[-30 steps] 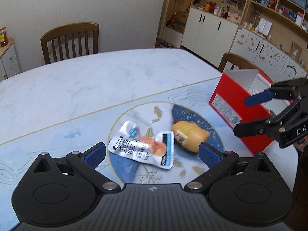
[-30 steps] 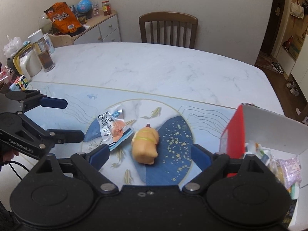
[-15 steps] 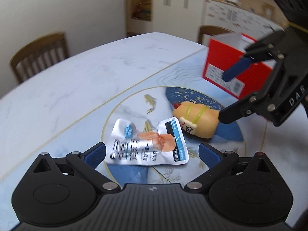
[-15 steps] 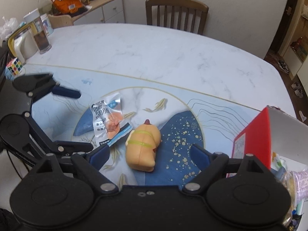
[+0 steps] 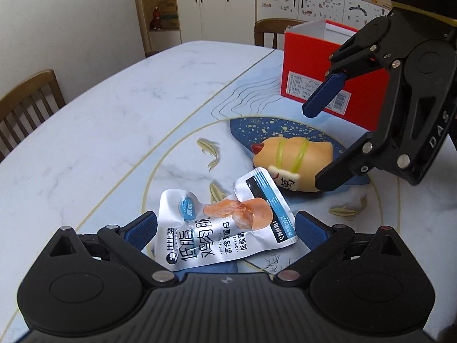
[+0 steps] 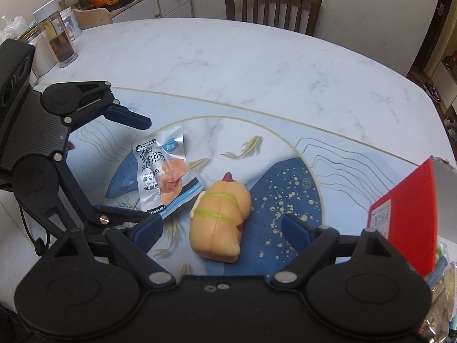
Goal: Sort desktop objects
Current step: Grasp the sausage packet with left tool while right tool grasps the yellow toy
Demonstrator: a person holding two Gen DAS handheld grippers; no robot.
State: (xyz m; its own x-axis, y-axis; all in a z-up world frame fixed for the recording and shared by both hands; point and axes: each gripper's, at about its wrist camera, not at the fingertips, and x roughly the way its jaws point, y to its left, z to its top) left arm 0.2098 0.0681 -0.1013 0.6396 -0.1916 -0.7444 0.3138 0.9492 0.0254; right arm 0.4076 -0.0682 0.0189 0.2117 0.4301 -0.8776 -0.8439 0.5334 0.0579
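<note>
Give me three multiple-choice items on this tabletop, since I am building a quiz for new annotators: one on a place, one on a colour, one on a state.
1. Where does the silver foil snack packet lie?
A. Inside the box
B. On the table, between the left gripper's open fingers
C. On a chair

2. What colour is the open cardboard box?
A. Red
B. Green
C. Yellow

3. What state is the right gripper in?
A. Shut on the packet
B. Shut on nothing
C. Open around the tan hot-dog-shaped squishy toy

Answers: 1 B, the packet lies flat between the blue pads; 2 A, its outer wall is red; 3 C, its fingers stand apart either side of the toy.
</note>
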